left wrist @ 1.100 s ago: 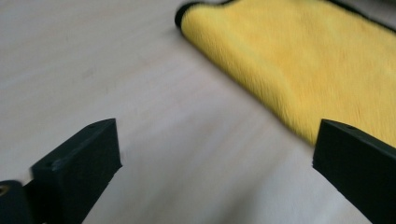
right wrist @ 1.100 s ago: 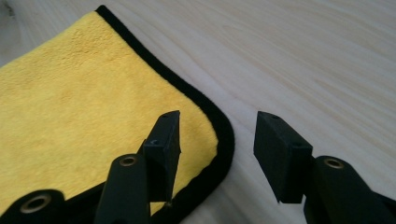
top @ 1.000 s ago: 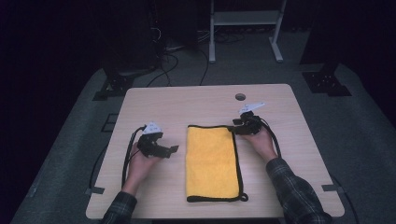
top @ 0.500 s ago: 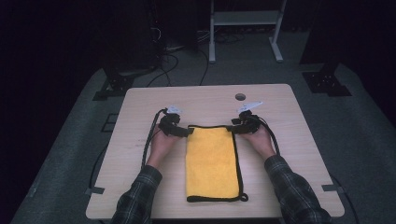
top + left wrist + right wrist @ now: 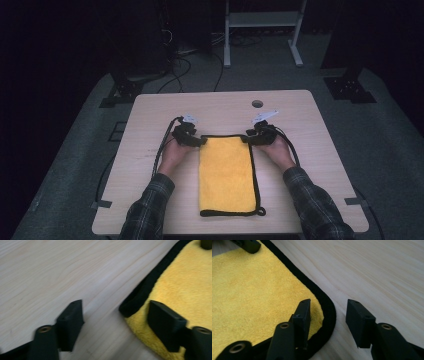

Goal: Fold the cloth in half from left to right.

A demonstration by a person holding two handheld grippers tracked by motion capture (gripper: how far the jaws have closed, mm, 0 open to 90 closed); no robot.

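Observation:
A yellow cloth (image 5: 227,172) with a black hem lies flat and lengthwise in the middle of the wooden table (image 5: 150,125). My left gripper (image 5: 192,137) is at the cloth's far left corner and stands open. One jaw is over the yellow pile, the other over bare wood, with the cloth's corner (image 5: 130,308) between them. My right gripper (image 5: 255,136) is at the far right corner, open too. It straddles the rounded black hem (image 5: 329,312) there. The yellow cloth (image 5: 249,290) spreads to the left of its jaws.
A round cable hole (image 5: 257,104) sits in the table near the far edge. A small black loop (image 5: 261,212) sticks out at the cloth's near right corner. Cables trail from both grippers. Beyond the table are a dark floor and a white frame (image 5: 260,25).
My left hand has swung from the table's left side in to the cloth's far left corner. The right gripper has stayed at the far right corner.

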